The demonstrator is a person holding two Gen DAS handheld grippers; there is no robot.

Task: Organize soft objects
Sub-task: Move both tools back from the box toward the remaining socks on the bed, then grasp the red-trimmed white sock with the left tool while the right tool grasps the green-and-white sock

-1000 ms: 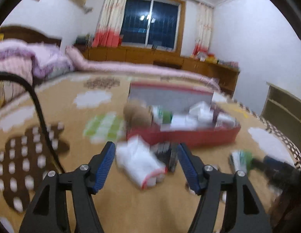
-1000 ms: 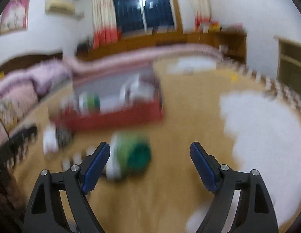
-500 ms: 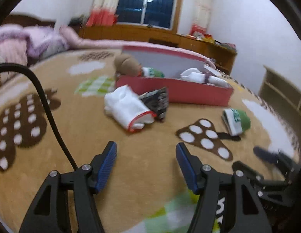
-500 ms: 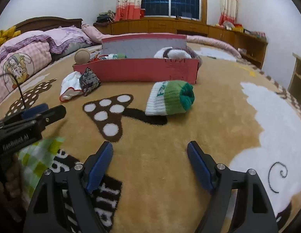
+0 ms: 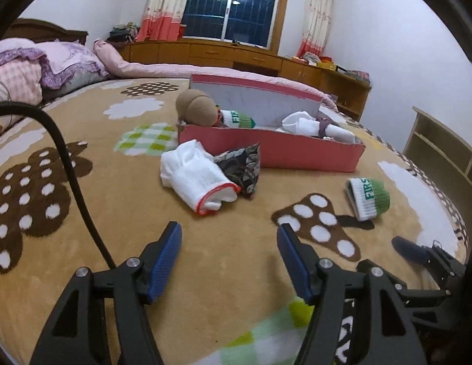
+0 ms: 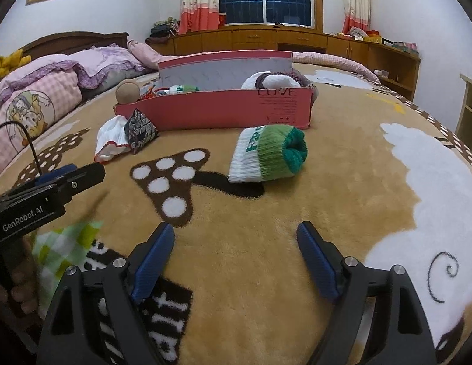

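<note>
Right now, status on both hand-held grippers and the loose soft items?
Left hand-held gripper open, empty. Right hand-held gripper open, empty. Green-white sock roll, white sock, patterned pouch outside red box. Nothing blocking.

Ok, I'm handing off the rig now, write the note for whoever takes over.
Left gripper: open, empty, low over the blanket.
Right gripper: open, empty.
Red box already holds several rolled socks and a tan ball.
Left outside: white sock touching a patterned pouch by the box front, and a green sock ahead of the right jaws.
</note>
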